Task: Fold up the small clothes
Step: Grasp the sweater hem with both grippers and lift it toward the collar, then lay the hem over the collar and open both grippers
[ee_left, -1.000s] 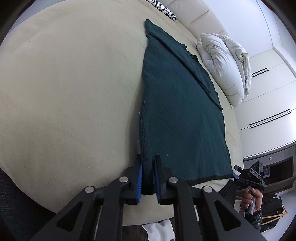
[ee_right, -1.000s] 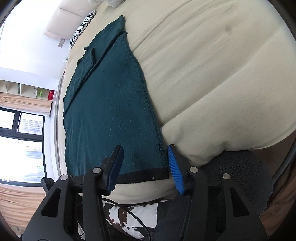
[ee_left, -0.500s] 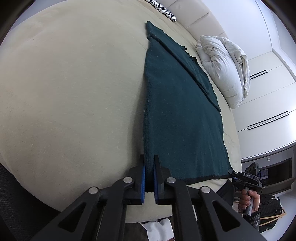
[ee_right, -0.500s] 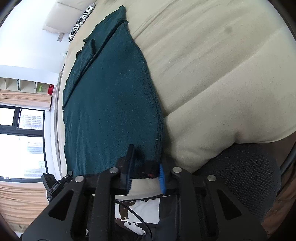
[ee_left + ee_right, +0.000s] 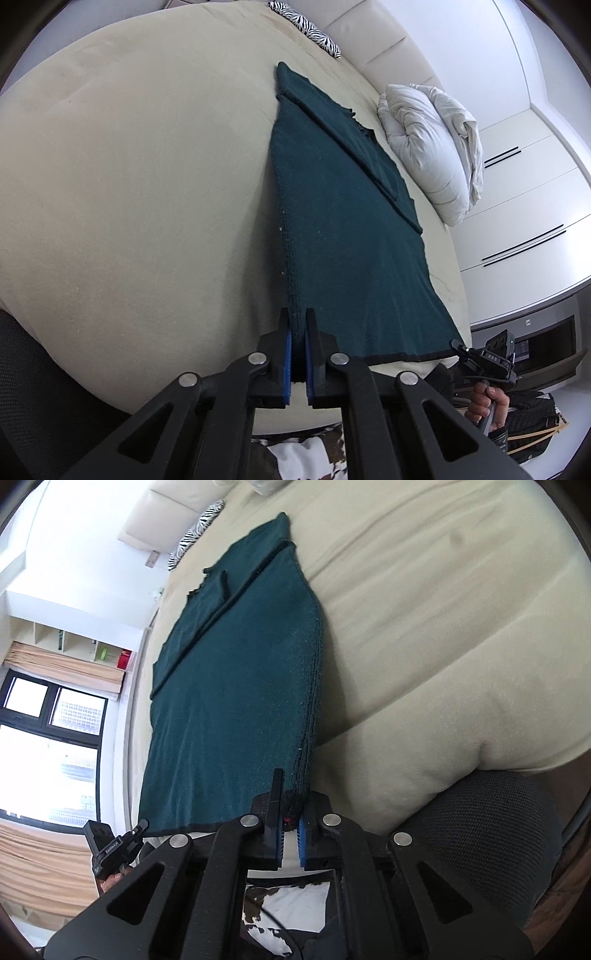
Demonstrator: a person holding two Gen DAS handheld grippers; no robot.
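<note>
Teal garment (image 5: 343, 236) lies flat and lengthwise on the cream bed (image 5: 129, 184), one sleeve folded across its far end. Left gripper (image 5: 298, 325) is clamped narrow on the near hem corner at one side; right gripper (image 5: 293, 805), whose jaws have just been closing, pinches the other near corner, cloth bunched between its pads. A white pillow (image 5: 432, 147) sits just beside the garment's edge, a zebra-print cushion (image 5: 310, 29) near the headboard

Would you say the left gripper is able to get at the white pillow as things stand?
Probably not: the left gripper is shut on the near corner of the green garment, and the white pillow lies beyond the garment's far side.
</note>
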